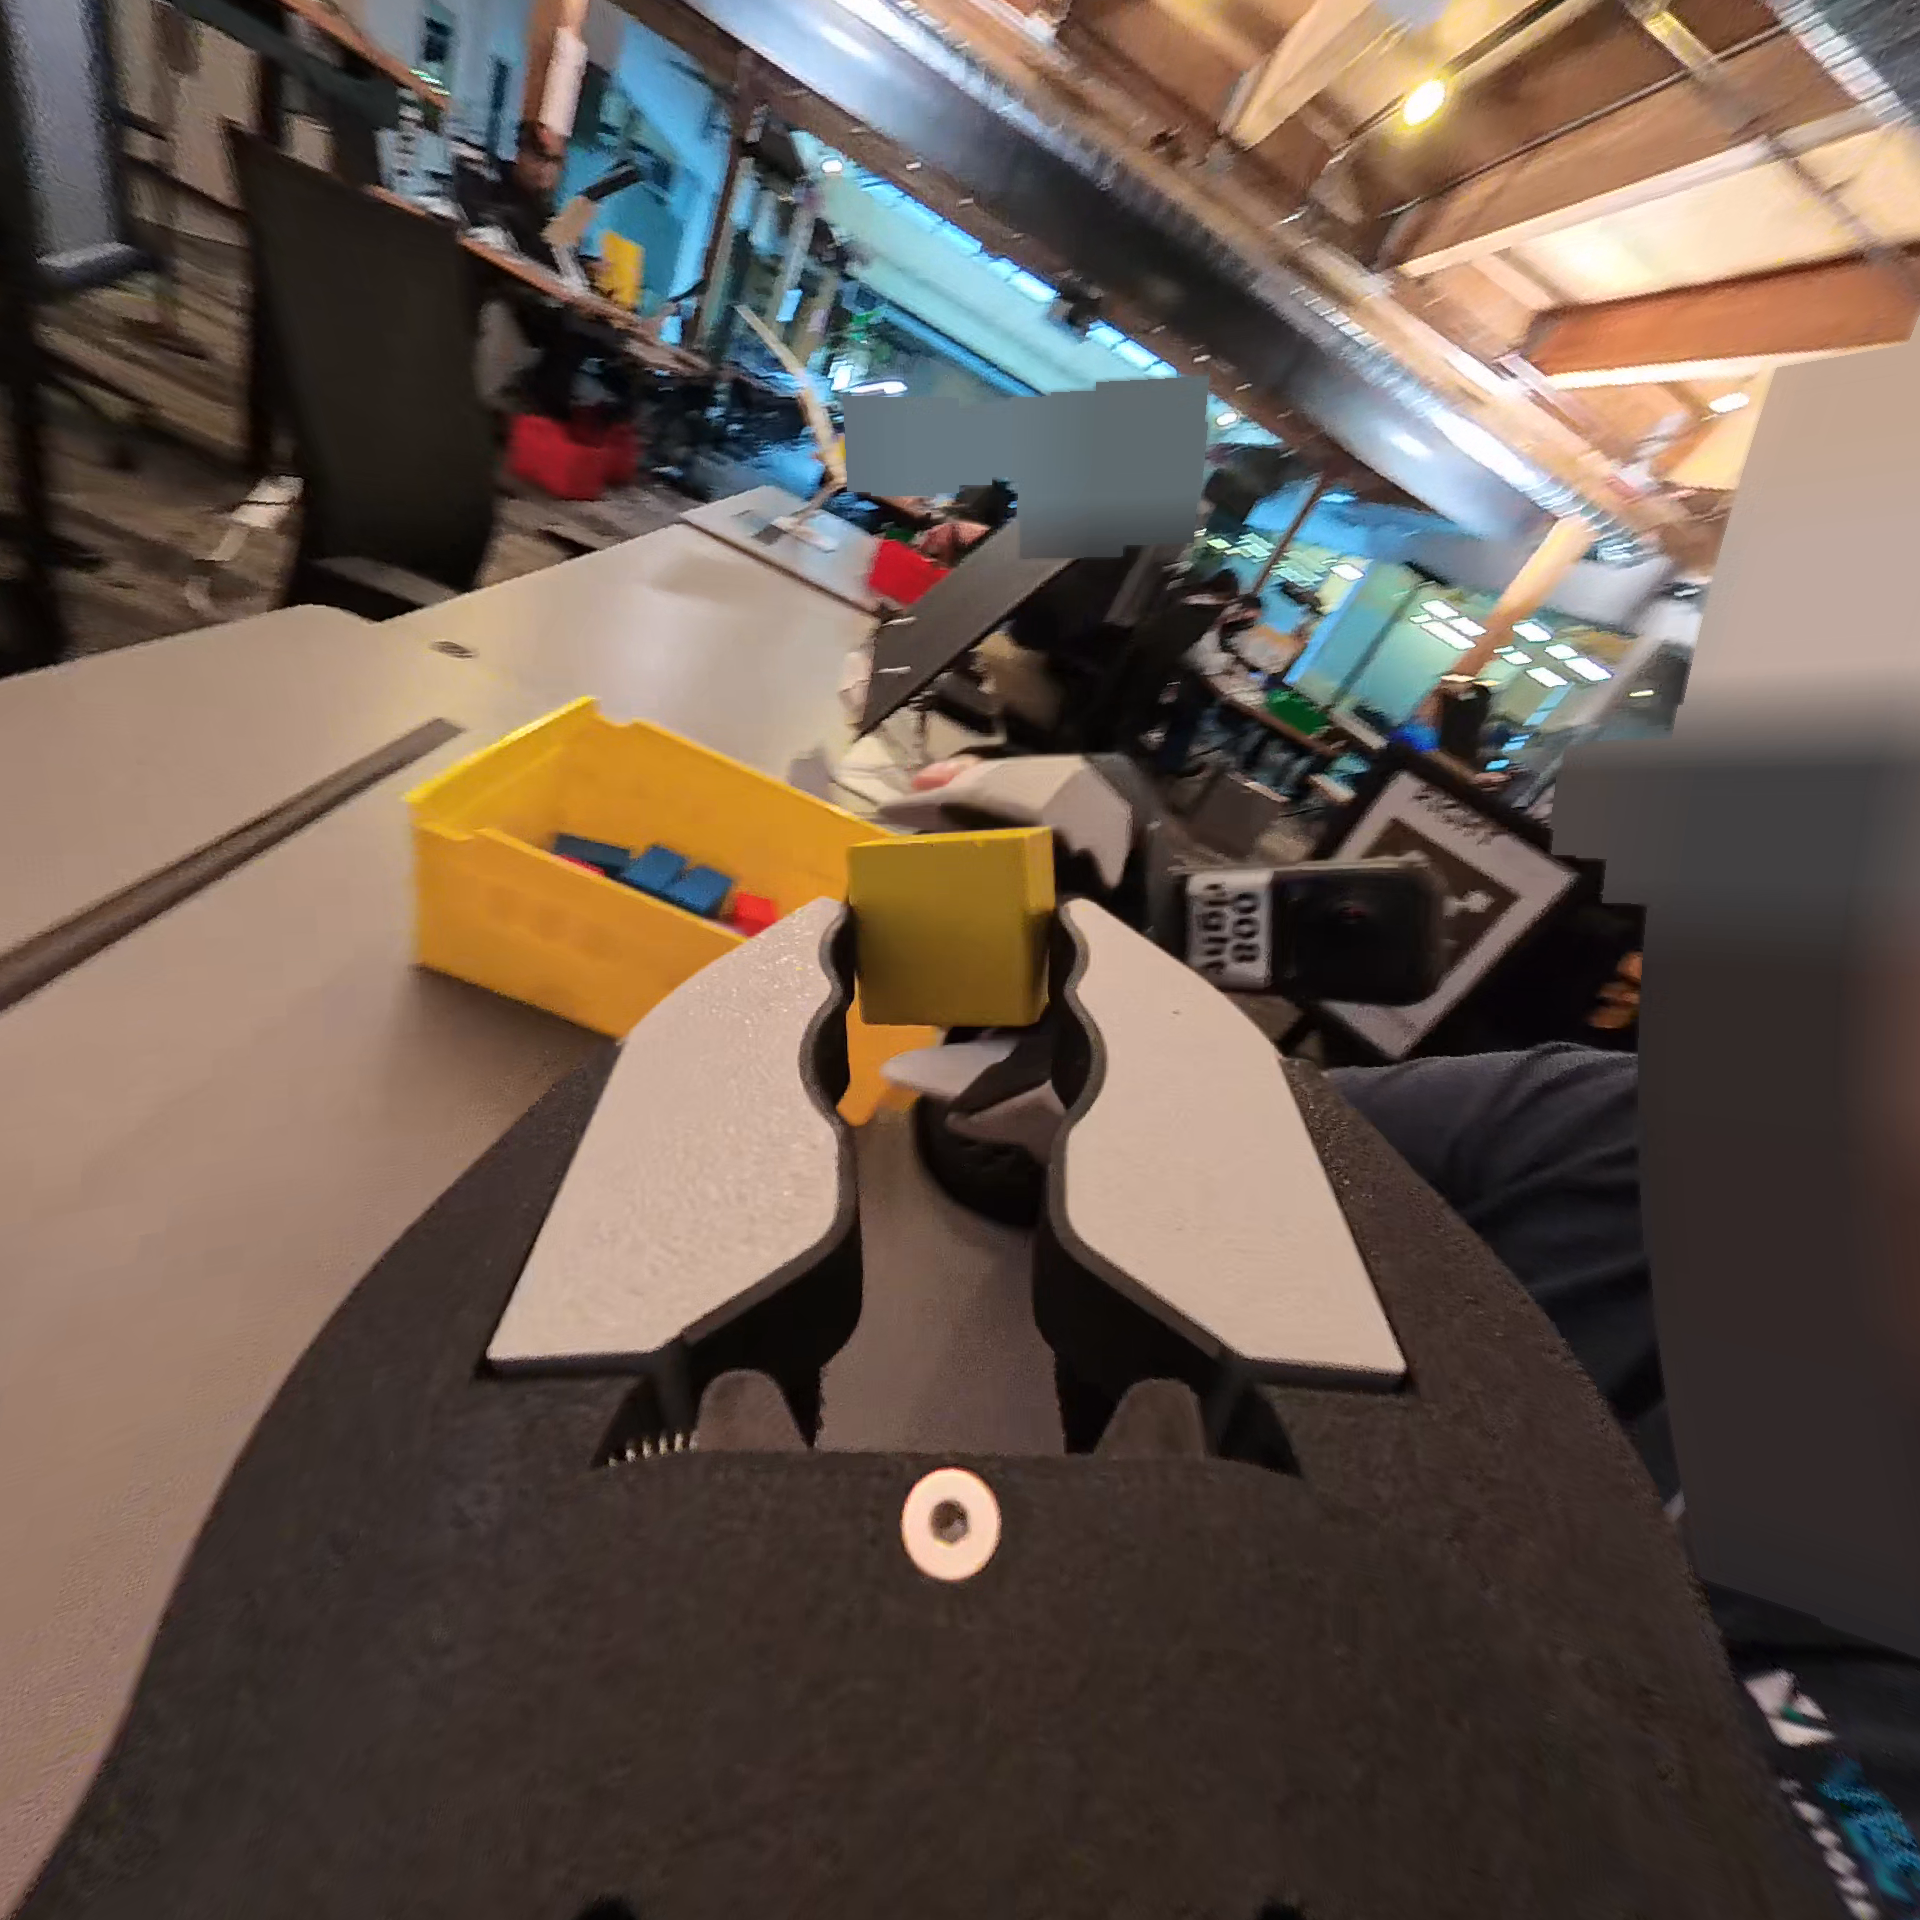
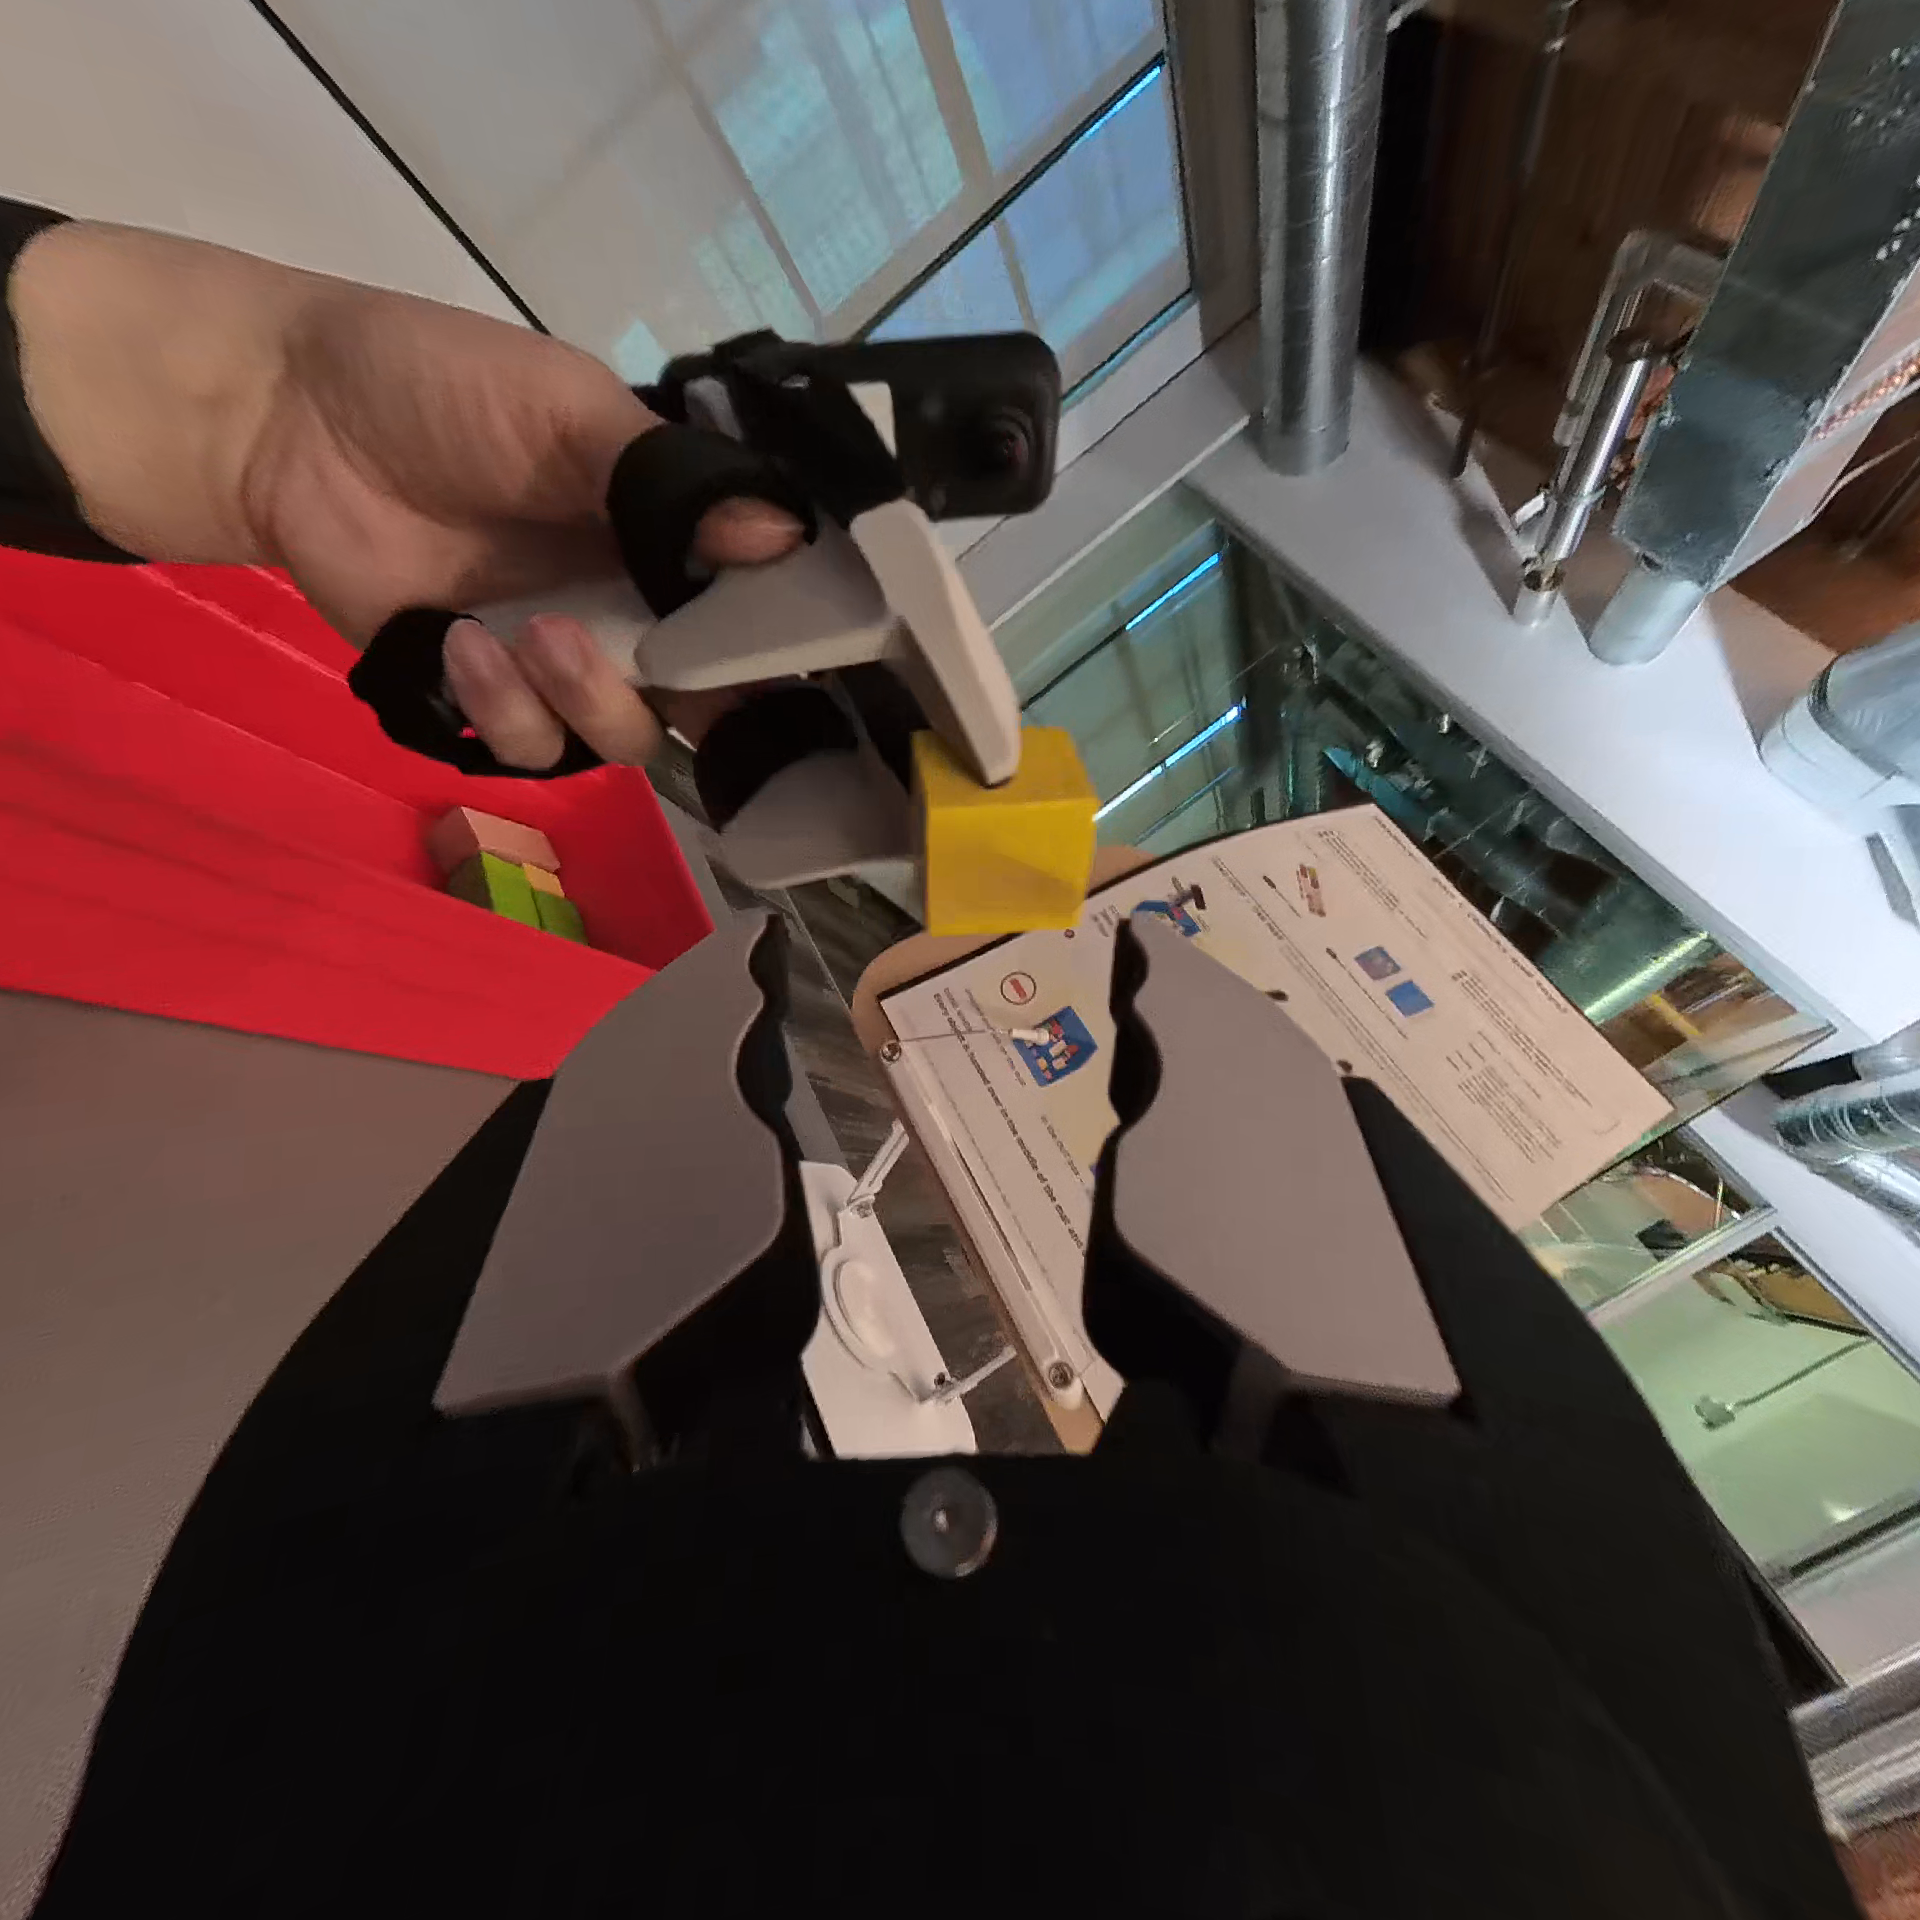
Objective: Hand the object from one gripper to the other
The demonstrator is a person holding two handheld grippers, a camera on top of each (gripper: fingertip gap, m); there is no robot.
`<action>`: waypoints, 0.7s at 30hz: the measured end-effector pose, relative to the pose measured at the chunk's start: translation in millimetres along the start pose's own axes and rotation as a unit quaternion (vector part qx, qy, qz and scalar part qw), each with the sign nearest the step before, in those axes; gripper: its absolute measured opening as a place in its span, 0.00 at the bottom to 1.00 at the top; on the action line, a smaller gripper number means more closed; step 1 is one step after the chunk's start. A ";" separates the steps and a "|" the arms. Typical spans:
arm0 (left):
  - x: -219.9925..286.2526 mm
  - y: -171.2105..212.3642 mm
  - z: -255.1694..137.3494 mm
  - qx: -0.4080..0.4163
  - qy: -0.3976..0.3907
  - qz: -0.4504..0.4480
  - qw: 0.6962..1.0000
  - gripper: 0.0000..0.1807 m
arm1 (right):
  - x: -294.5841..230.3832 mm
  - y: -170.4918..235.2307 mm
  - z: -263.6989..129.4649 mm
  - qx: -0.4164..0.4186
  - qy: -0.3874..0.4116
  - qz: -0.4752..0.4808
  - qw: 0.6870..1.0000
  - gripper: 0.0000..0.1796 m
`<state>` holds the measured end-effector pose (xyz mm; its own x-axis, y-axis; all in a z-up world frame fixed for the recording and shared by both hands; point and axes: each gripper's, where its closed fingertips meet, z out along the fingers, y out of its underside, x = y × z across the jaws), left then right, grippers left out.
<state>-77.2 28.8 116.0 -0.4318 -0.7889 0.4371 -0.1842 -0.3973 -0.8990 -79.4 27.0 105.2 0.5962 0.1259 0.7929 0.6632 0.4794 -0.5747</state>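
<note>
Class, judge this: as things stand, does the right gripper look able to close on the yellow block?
Probably yes. The right gripper is open, and the yellow block, held by the left gripper, sits just beyond its fingertips with nothing between.

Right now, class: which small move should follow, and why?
Probably ease the open right gripper forward around the small yellow wooden cube. The left gripper is shut on the cube, and the right gripper's fingers sit just short of it.

Both views are bright, with strong wide-angle bending at the edges. A ceiling lamp (image 1: 1423, 101) glares in the left wrist view, whose background smears with motion blur. Daylight enters through the window (image 2: 935, 177) in the right wrist view.
</note>
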 end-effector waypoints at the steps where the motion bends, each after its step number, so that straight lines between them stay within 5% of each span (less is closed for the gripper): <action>1: 6.2 0.3 3.0 0.002 0.019 -0.007 1.000 0.19 | -1.6 -2.1 0.4 0.002 0.000 -0.003 1.000 0.33; 16: 16.9 10.5 13.1 -0.025 0.031 0.011 0.999 0.21 | 9.2 -9.0 -5.6 -0.006 0.008 0.004 1.000 0.19; 21: 16.3 -7.7 -11.3 0.003 -0.008 0.049 0.999 0.29 | 47.1 45.0 -44.5 -0.179 -0.069 0.042 0.980 0.19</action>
<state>-92.8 24.3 129.8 -0.4331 -0.8316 0.3477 -0.1372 -0.3205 -0.9373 -1.3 15.9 107.7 0.6056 0.2796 0.7450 0.7452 0.1292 -0.6542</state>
